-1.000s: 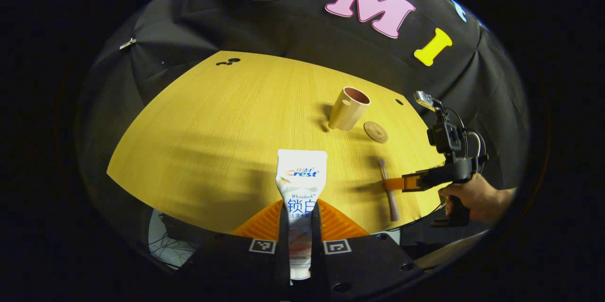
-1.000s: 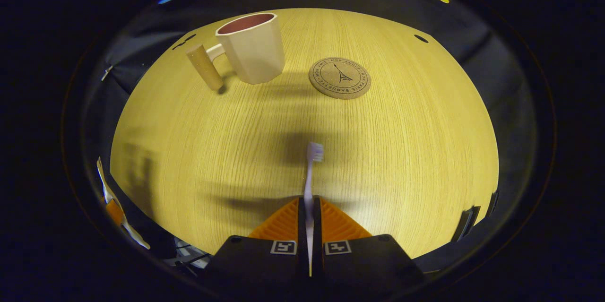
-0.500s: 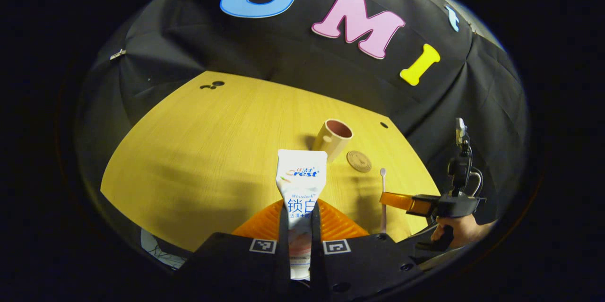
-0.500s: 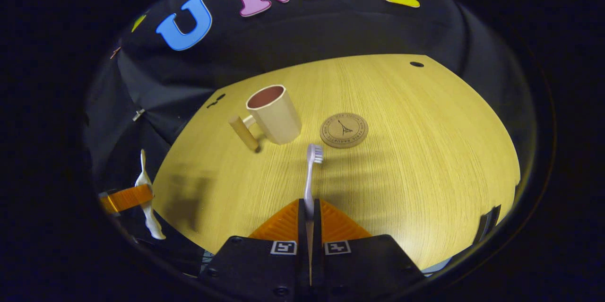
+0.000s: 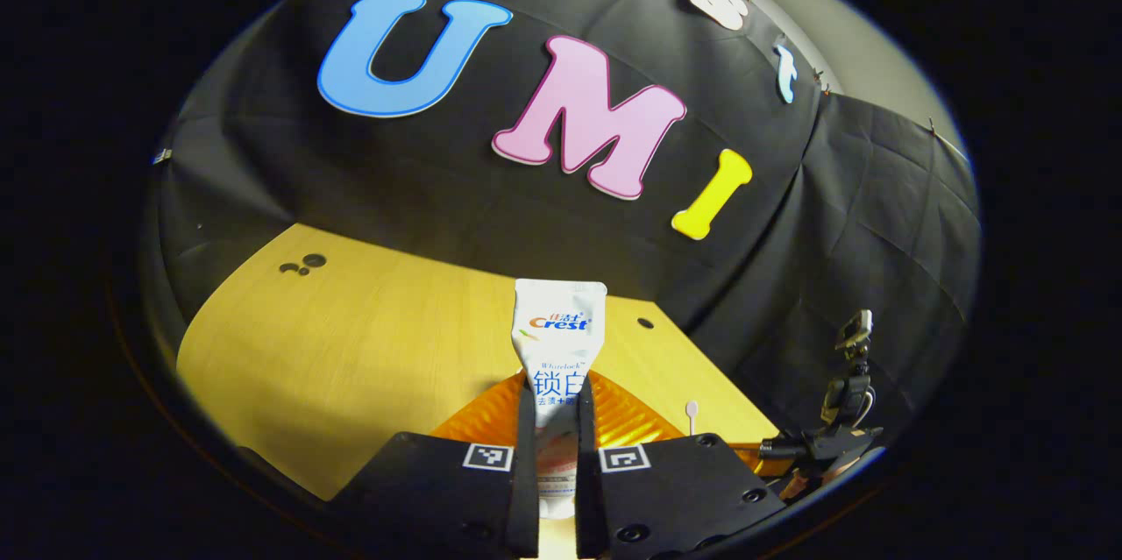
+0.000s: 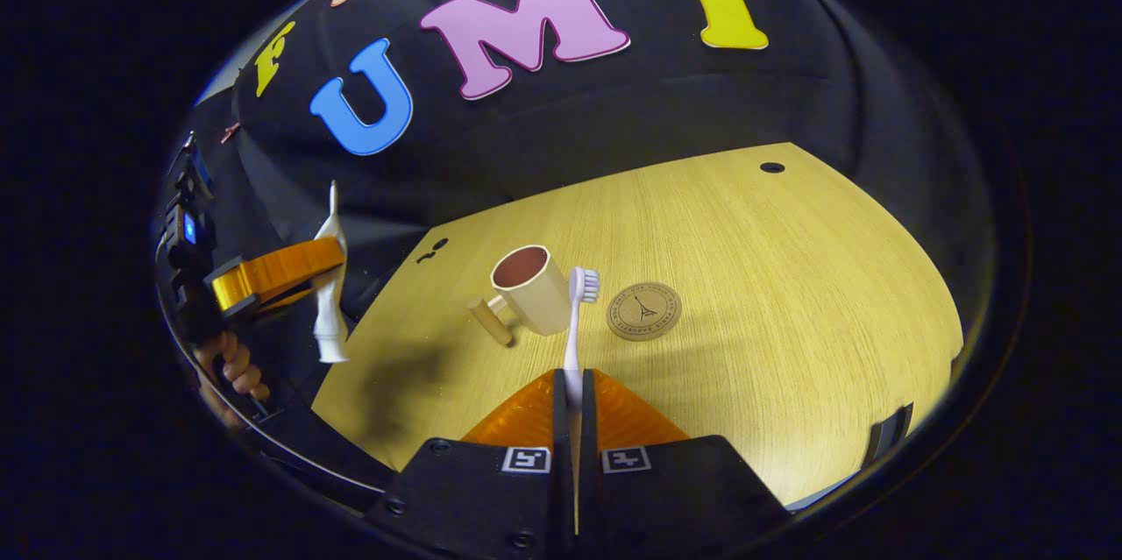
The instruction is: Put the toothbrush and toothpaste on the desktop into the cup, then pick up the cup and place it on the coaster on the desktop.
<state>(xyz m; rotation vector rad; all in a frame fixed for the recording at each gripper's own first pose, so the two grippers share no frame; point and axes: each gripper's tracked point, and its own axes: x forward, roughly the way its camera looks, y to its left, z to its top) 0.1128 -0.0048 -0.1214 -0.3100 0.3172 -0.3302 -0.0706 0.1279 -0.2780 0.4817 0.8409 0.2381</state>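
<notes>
Both grippers have risen off the desk in the last second, left gripper clamped on the toothpaste, right gripper pinching the toothbrush, so 2 drops into the far cup beside the coaster come next.

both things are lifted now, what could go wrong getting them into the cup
1. The cup is narrow and both tools carry something; going in together risks a collision, so one at a time seems safer.
2. The left tool pinches the toothpaste low, near its cap end, so the long tube could swing or clip the rim.
3. The coaster lies close beside the cup; a knocked cup could shove it.
</notes>
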